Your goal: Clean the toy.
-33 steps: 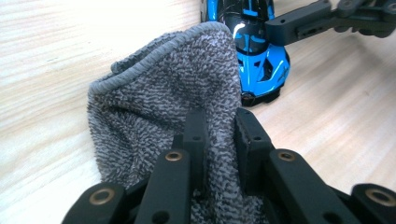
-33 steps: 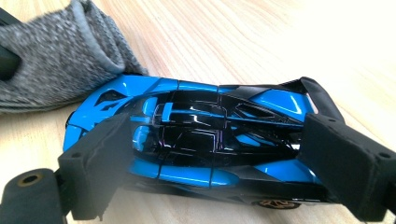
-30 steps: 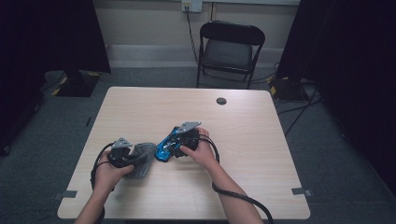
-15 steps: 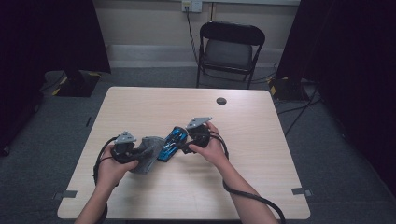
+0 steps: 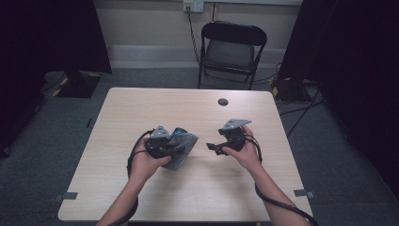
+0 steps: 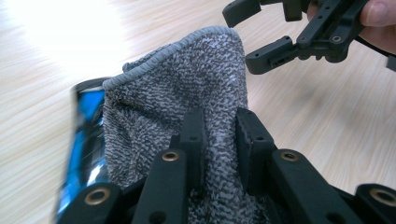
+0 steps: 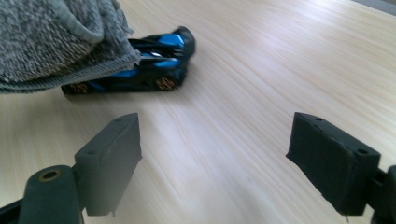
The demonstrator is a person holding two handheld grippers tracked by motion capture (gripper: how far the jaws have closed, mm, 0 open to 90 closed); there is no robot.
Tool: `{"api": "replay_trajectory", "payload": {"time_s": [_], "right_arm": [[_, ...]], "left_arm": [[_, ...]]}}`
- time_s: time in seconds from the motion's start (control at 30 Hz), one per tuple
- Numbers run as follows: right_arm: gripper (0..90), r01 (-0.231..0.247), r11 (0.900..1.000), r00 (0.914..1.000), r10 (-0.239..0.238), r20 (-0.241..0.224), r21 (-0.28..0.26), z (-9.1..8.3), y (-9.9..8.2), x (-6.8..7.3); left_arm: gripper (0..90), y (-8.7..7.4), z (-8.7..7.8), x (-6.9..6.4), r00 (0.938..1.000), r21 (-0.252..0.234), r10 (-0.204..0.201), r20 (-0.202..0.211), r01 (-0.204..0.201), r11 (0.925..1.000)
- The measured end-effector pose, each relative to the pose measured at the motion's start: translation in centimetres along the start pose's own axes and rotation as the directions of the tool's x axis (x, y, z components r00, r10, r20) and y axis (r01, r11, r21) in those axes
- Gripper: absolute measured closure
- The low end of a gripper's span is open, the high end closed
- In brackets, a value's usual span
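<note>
So the right gripper (image 5: 212, 147) let go of the toy car (image 7: 140, 65), jaws apart, backing off, while the left gripper (image 6: 219, 135) stays clamped on the grey sock (image 6: 187, 88) half-covering it.

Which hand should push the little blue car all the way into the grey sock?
Probably the right. The right gripper is open with nothing between its jaws and looks toward the blue car. The left gripper is busy, shut on the grey sock.
</note>
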State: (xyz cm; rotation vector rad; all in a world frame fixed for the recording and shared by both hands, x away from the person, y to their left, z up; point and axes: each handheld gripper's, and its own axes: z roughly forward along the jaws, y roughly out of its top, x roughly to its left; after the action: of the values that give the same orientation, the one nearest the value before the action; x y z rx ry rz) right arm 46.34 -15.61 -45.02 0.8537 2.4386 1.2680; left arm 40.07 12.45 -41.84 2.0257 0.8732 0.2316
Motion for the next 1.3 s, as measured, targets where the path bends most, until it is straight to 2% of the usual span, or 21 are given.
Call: {"api": "replay_trajectory", "payload": {"time_s": [0.07, 0.1, 0.2, 0.37, 0.4, 0.43, 0.5, 0.57, 0.63, 0.7, 0.8, 0.83, 0.87, 0.9, 0.93, 1.0, 1.03, 1.13, 1.2, 1.23, 1.3], "right_arm": [[16.6, -0.006, 1.0000, 0.9999, 0.006, 0.009, 0.001, -0.8, -0.7, -0.5], [16.8, -0.010, 0.9999, 0.9999, 0.010, 0.014, -0.004, -1.2, -1.1, -0.7], [17.0, -0.007, 1.0000, 0.9994, 0.007, 0.035, -0.003, -2.3, -2.0, -1.2], [17.0, -0.047, 0.9989, 0.9971, 0.047, 0.060, -0.005, -4.0, -3.8, -2.6], [17.1, -0.053, 0.9985, 0.9964, 0.054, 0.065, -0.008, -4.4, -4.2, -2.9], [17.5, -0.060, 0.9981, 0.9957, 0.061, 0.070, -0.015, -4.7, -4.6, -3.1], [17.9, -0.078, 0.9967, 0.9937, 0.079, 0.079, -0.023, -5.3, -5.4, -3.5], [18.5, -0.091, 0.9954, 0.9922, 0.093, 0.083, -0.029, -5.8, -6.1, -3.7], [18.6, -0.101, 0.9945, 0.9909, 0.103, 0.086, -0.026, -6.2, -6.8, -3.9], [18.6, -0.112, 0.9935, 0.9892, 0.114, 0.092, -0.021, -6.4, -7.4, -4.0], [18.6, -0.123, 0.9921, 0.9878, 0.125, 0.094, -0.022, -6.6, -8.0, -4.0], [18.6, -0.123, 0.9921, 0.9878, 0.125, 0.094, -0.022, -6.6, -8.0, -4.0], [18.6, -0.127, 0.9918, 0.9872, 0.128, 0.096, -0.016, -6.7, -8.3, -4.0], [18.6, -0.127, 0.9918, 0.9872, 0.128, 0.096, -0.016, -6.7, -8.3, -4.0], [18.6, -0.127, 0.9919, 0.9870, 0.127, 0.098, -0.012, -6.6, -8.4, -3.9], [18.6, -0.126, 0.9919, 0.9870, 0.127, 0.099, -0.013, -6.6, -8.4, -3.8], [18.6, -0.122, 0.9925, 0.9877, 0.122, 0.097, -0.010, -6.6, -8.3, -3.6], [18.6, -0.112, 0.9937, 0.9895, 0.112, 0.091, -0.014, -6.4, -7.9, -3.2], [18.7, -0.106, 0.9943, 0.9906, 0.107, 0.085, -0.011, -6.0, -7.7, -2.9], [18.7, -0.104, 0.9946, 0.9913, 0.104, 0.081, -0.009, -5.8, -7.5, -2.7], [18.7, -0.087, 0.9962, 0.9931, 0.086, 0.079, 0.000, -5.4, -7.3, -2.3]], "left_arm": [[74.3, 0.2, 0.7, -0.3, 1.0000, 0.002, 0.001, 0.009, -0.001, 1.0000], [74.2, 0.6, 2.1, -1.1, 0.9997, 0.013, 0.022, 0.012, -0.023, 0.9997], [73.6, 1.1, 4.2, -2.1, 0.9984, 0.028, 0.041, 0.039, -0.043, 0.9987], [73.9, 1.5, 7.4, -3.2, 0.9969, 0.053, 0.058, 0.052, -0.061, 0.9967], [73.9, 1.5, 7.4, -3.2, 0.9969, 0.053, 0.058, 0.052, -0.061, 0.9967], [73.9, 1.6, 8.6, -3.5, 0.9975, 0.054, 0.048, 0.052, -0.051, 0.9972], [73.9, 1.7, 9.6, -3.6, 0.9978, 0.064, 0.057, 0.033, -0.059, 0.9962], [73.6, 1.8, 10.7, -3.8, 0.9987, 0.063, 0.042, 0.030, -0.043, 0.9971], [71.0, 1.9, 11.2, -3.9, 0.9987, 0.070, 0.040, 0.032, -0.042, 0.9967], [64.9, 2.1, 12.2, -4.5, 0.9976, 0.083, 0.045, 0.054, -0.049, 0.9954], [49.6, 2.3, 12.4, -4.9, 0.9966, 0.079, 0.056, 0.060, -0.061, 0.9950], [49.6, 2.4, 12.2, -5.1, 0.9952, 0.088, 0.072, 0.066, -0.078, 0.9930], [43.7, 2.6, 11.6, -5.3, 0.9938, 0.075, 0.094, 0.059, -0.099, 0.9923], [41.8, 2.6, 11.6, -5.3, 0.9938, 0.075, 0.094, 0.059, -0.099, 0.9923], [40.8, 2.6, 10.7, -4.9, 0.9926, 0.077, 0.106, 0.059, -0.110, 0.9909], [39.5, 2.4, 10.2, -4.7, 0.9929, 0.071, 0.102, 0.061, -0.107, 0.9918], [38.9, 2.1, 9.1, -4.1, 0.9941, 0.071, 0.095, 0.053, -0.098, 0.9926], [37.1, 1.3, 7.6, -3.3, 0.9956, 0.074, 0.087, 0.035, -0.089, 0.9933], [36.1, 1.0, 7.3, -3.1, 0.9962, 0.081, 0.082, 0.028, -0.084, 0.9932], [35.8, 0.3, 6.9, -2.6, 0.9969, 0.108, 0.074, 0.024, -0.076, 0.9912], [35.4, -0.4, 6.7, -2.3, 0.9977, 0.117, 0.063, 0.026, -0.066, 0.9910]]}}
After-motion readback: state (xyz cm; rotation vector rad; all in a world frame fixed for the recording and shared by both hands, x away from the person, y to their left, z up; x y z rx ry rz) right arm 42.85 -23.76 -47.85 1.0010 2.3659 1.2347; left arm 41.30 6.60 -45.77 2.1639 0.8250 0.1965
